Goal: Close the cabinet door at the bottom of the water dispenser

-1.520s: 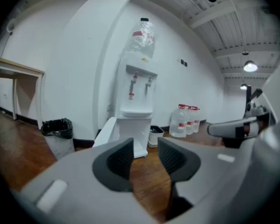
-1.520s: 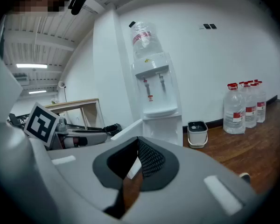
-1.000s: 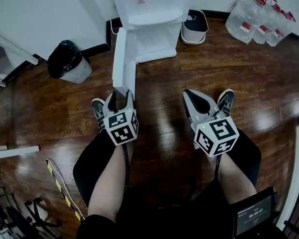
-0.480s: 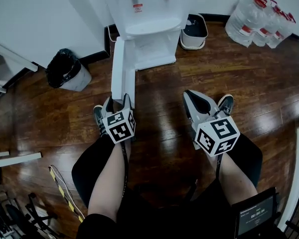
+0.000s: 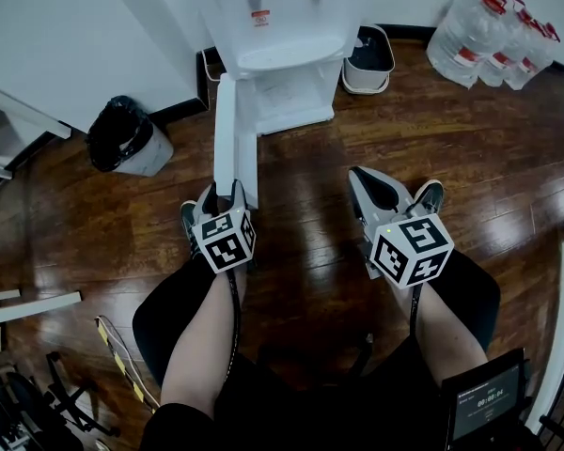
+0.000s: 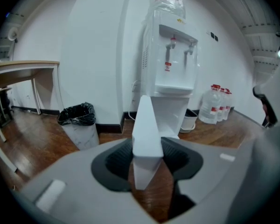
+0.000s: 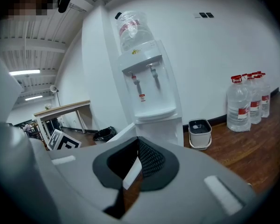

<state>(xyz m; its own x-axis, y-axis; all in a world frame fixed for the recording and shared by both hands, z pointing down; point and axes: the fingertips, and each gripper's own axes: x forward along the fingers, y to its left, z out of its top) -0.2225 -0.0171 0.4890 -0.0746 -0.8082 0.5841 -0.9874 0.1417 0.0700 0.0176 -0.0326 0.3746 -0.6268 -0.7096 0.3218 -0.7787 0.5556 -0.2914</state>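
Observation:
The white water dispenser (image 5: 282,26) stands against the far wall. Its bottom cabinet door (image 5: 235,130) is swung wide open and points edge-on toward me. My left gripper (image 5: 224,192) is at the door's free end. In the left gripper view the door (image 6: 147,125) fills the gap of the left gripper (image 6: 147,149); the jaws have just been closing and both pads (image 6: 116,160) press on the door's edge. My right gripper (image 5: 371,188) hovers over the floor to the right of the door, shut and empty. In the right gripper view the dispenser (image 7: 149,92) stands ahead of the right gripper (image 7: 137,146).
A bin with a black bag (image 5: 127,125) stands left of the dispenser, a small grey-rimmed bucket (image 5: 368,53) to its right, and large water bottles (image 5: 493,36) at the far right. A table (image 6: 23,69) is at the left. My legs and shoes are below the grippers.
The left gripper has slid forward over the door's free edge, and its jaws, wider half a second ago, have narrowed onto it. The right gripper drifted slightly and stayed shut.

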